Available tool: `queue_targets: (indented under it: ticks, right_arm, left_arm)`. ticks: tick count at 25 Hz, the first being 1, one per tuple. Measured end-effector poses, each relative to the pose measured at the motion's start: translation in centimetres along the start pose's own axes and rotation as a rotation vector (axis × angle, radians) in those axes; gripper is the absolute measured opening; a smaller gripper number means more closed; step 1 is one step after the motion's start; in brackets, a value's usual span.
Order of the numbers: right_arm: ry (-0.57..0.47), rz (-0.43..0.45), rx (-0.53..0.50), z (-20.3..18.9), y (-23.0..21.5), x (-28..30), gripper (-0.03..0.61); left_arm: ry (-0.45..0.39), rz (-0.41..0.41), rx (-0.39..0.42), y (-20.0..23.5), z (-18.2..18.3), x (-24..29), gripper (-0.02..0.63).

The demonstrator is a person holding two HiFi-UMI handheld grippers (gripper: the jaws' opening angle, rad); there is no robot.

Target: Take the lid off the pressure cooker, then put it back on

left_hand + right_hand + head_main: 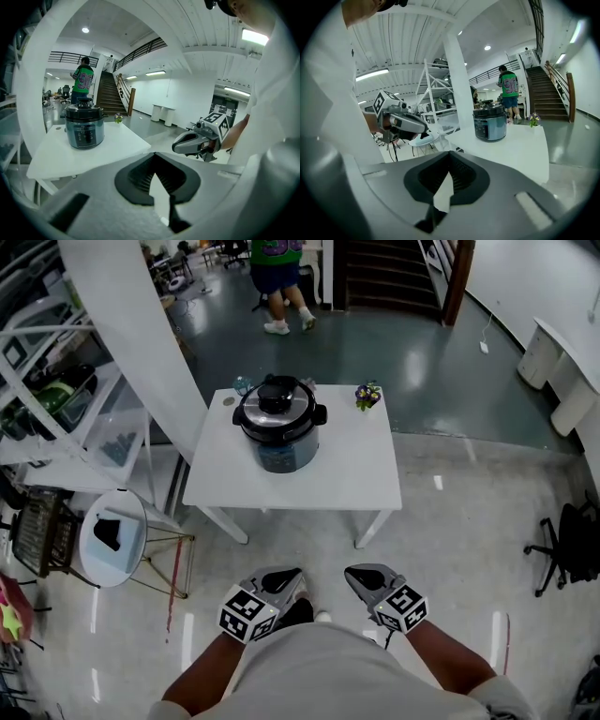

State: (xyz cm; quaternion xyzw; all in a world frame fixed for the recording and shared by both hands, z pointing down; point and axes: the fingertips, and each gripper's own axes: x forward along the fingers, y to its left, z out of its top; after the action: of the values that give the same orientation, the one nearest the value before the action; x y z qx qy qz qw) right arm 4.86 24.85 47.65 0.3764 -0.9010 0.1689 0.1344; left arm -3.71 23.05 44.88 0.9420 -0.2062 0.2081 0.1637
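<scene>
Pressure cooker (281, 444) glossy metal, lid (278, 401) probably plastic; table (349, 476) smooth matt white; floor (450, 549) shiny.

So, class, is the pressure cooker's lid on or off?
On: the dark lid sits level on the pressure cooker, covering its top, on the white table.

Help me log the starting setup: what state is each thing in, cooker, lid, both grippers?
Pressure cooker: upright on the white table, untouched.
Lid: seated on the cooker.
Left gripper: shut, empty, short of the table.
Right gripper: shut, empty, short of the table.
</scene>
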Motion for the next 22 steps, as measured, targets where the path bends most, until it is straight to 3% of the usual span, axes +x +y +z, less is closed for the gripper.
queue_targets:
  ticks: [22]
  right_arm:
    - [0.010, -0.009, -0.003, -0.3, 0.6, -0.4, 0.011]
  left_arm:
    - [0.040, -0.036, 0.006, -1.0, -1.0, 0.1, 0.006]
